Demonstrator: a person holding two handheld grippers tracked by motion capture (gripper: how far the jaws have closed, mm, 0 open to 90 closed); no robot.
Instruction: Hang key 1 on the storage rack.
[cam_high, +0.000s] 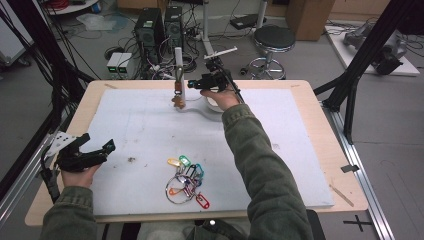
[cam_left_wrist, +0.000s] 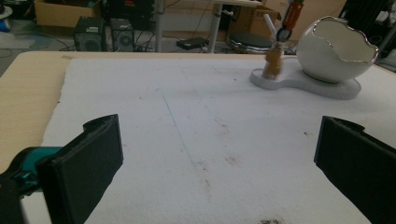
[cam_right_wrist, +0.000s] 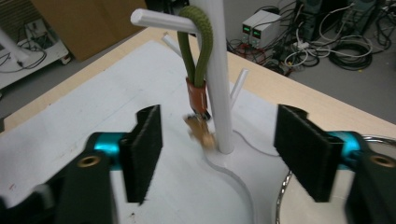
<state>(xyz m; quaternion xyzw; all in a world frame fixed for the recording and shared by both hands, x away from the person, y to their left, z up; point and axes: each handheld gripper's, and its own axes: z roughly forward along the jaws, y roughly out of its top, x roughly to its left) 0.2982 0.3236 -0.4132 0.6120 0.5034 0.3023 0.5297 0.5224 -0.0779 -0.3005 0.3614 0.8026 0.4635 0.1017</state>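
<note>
Hanging straight down off the white stand's peg (cam_right_wrist: 156, 21), the olive-green cord keychain (cam_right_wrist: 198, 56) with its tan charm sits just ahead of your right gripper (cam_right_wrist: 217, 144), whose jaws stand apart, clear of it.

No lettering legible anywhere, key tags (cam_high: 187, 170) on the white mat too small to read, bench instruments' (cam_right_wrist: 260, 23) front displays blurred, cardboard boxes (cam_left_wrist: 53, 11) showing no readable print

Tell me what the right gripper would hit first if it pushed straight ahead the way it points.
Probably the keychain hanging by its green loop from a peg of the white stand, just ahead of the right gripper; depth is unclear.
</note>
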